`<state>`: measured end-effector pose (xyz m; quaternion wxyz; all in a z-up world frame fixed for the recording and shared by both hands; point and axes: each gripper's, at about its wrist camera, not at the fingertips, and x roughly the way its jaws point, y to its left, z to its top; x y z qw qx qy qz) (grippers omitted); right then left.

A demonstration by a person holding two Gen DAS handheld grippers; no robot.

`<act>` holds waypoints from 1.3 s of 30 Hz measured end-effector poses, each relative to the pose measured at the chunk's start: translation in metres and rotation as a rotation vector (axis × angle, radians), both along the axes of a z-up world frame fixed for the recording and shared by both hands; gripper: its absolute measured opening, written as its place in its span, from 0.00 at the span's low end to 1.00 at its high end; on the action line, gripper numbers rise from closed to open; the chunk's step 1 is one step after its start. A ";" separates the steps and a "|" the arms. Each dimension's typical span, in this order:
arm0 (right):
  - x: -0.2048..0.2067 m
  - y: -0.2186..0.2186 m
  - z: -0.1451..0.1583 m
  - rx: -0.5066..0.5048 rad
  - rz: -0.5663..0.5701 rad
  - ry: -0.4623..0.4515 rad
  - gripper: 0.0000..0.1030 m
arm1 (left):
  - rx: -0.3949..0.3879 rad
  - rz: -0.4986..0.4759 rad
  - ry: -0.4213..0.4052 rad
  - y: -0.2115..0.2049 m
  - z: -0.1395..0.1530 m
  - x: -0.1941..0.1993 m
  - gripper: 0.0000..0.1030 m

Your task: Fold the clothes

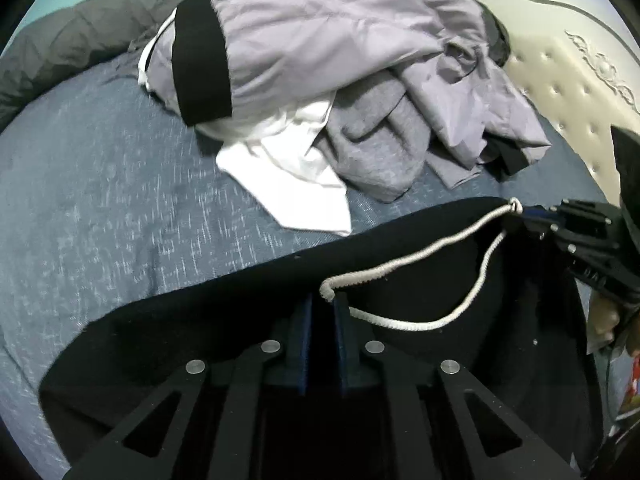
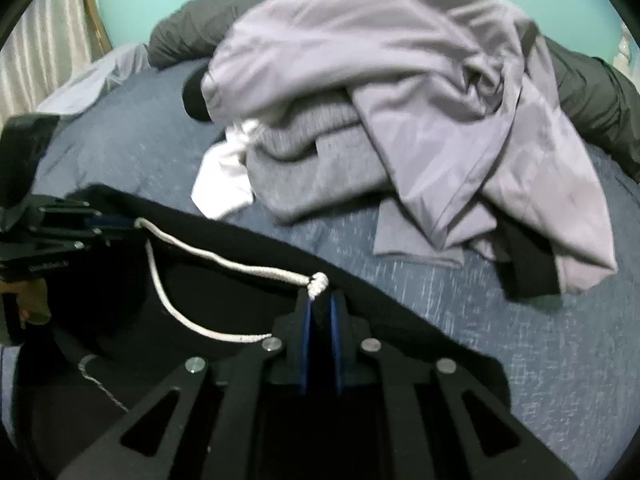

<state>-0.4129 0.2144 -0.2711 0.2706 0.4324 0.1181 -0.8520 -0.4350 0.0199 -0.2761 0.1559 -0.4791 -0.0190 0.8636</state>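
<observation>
A black garment [image 1: 240, 304] with a white drawstring [image 1: 400, 268] lies stretched over the blue bedspread [image 1: 100, 200]. My left gripper [image 1: 322, 300] is shut on its upper edge, at one end of the cord. In the same view my right gripper [image 1: 524, 218] pinches the edge further right, where the cord ends in a knot. In the right wrist view, the right gripper [image 2: 320, 300] is shut on the black garment [image 2: 400, 320] just below the cord's knot [image 2: 318, 282], and the left gripper [image 2: 128, 224] holds the edge at the far left.
A loose pile lies behind the black garment: a lilac garment with a black band [image 1: 320, 32], a grey knit [image 1: 372, 148] and a white piece [image 1: 292, 176]. A dark grey duvet [image 1: 80, 40] lies at the back, and a cream tufted headboard [image 1: 560, 92] at right.
</observation>
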 end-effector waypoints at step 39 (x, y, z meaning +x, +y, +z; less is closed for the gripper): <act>-0.055 0.025 0.063 -0.128 -0.124 0.060 0.57 | 0.122 0.210 0.051 -0.086 0.055 -0.010 0.48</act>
